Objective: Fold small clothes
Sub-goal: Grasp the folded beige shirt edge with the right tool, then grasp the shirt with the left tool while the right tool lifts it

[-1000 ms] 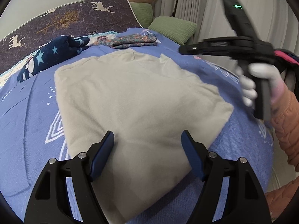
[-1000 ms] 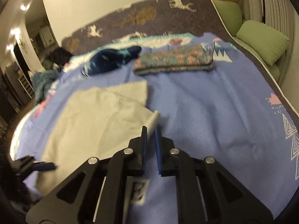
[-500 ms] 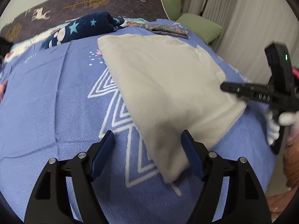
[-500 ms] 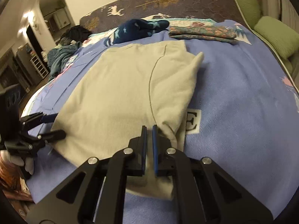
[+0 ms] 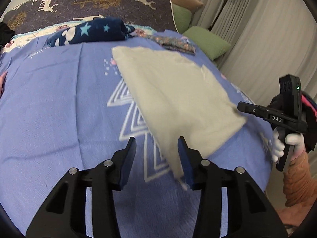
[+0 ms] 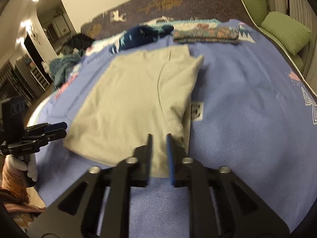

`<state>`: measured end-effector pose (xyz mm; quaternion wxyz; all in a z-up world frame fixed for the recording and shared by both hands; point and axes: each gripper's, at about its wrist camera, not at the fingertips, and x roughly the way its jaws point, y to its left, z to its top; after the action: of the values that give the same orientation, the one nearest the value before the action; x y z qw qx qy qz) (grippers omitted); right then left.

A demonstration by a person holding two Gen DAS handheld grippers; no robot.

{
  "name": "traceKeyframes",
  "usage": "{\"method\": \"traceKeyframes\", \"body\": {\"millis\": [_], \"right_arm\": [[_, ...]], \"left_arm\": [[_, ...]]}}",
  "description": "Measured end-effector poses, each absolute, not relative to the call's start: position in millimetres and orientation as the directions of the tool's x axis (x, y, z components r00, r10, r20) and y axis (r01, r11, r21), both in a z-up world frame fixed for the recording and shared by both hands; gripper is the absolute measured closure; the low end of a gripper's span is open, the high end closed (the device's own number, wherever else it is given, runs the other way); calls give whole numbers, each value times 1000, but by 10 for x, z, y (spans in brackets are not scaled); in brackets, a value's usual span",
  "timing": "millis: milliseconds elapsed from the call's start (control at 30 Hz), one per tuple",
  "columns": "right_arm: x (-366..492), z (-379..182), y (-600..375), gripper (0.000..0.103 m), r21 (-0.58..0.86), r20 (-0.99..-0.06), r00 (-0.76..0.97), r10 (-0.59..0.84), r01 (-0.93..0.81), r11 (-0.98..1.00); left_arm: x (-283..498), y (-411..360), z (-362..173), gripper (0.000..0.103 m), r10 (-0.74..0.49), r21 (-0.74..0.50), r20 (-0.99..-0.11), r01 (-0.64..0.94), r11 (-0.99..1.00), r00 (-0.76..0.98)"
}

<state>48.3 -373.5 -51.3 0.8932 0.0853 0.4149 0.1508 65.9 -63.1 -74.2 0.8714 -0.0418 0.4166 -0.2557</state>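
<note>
Right wrist view: right gripper (image 6: 159,154) jaws are opening astride the beige fleece garment's (image 6: 128,103) near hem, left gripper (image 5: 156,158) jaws closing over its corner, so the freed fold may sag.

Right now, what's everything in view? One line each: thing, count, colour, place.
beige garment: 1, beige, spread flat mid-bed, near edge by both grippers
bedspread: 1, blue with white tree print, covers the bed
navy star garment: 1, navy with pale stars, bunched at far end of bed
floral cloth: 1, teal-pink pattern, folded, far end, beside the navy one
headboard cover: 1, dark with deer print, behind the bed
green cushions: 2, green, right of bed
curtains: pale, right wall
left gripper: black, blue pads, closing, garment corner by one pad
right gripper: black, opening, garment edge between the pads
gloved hands: 2, white gloves, orange sleeves
</note>
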Motion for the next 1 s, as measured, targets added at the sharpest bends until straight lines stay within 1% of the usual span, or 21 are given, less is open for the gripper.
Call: {"method": "traceKeyframes", "body": {"millis": [33, 67, 167, 233, 300, 367, 400, 467, 633, 800, 1000], "right_arm": [[502, -494, -3779, 66, 275, -715, 620, 324, -176, 945], [526, -489, -3825, 65, 283, -718, 618, 320, -160, 946], [571, -533, -3919, 61, 316, -726, 602, 332, -137, 939], [592, -604, -3963, 54, 324, -739, 587, 331, -121, 938], [611, -683, -4005, 53, 353, -742, 569, 355, -119, 928], [619, -718, -4022, 53, 371, -741, 560, 371, -119, 921], [648, -788, -4061, 52, 410, -736, 543, 404, -118, 905], [696, -819, -4064, 51, 425, -733, 534, 420, -122, 897], [814, -840, -4014, 43, 437, -727, 521, 447, -151, 887], [963, -885, -3936, 42, 438, -721, 517, 461, -176, 882], [1175, -911, -3948, 42, 478, -704, 493, 512, -204, 854]], "left_arm": [[709, -633, -722, 58, -493, -301, -697, 411, 860, 521], [747, -635, -719, 58, -499, -312, -695, 409, 858, 517], [891, -649, -784, 50, -516, -359, -700, 381, 852, 495], [972, -678, -889, 48, -522, -389, -713, 355, 850, 468], [1035, -706, -970, 47, -533, -414, -720, 342, 844, 444], [1087, -726, -1019, 45, -557, -447, -708, 335, 830, 435], [1093, -715, -1022, 45, -562, -453, -704, 335, 826, 434], [1160, -732, -1036, 45, -573, -466, -701, 335, 819, 425], [1345, -794, -1061, 45, -580, -478, -703, 331, 813, 412], [1458, -858, -1070, 44, -577, -462, -705, 350, 815, 413], [1634, -807, -1101, 44, -626, -523, -683, 345, 779, 377]]}}
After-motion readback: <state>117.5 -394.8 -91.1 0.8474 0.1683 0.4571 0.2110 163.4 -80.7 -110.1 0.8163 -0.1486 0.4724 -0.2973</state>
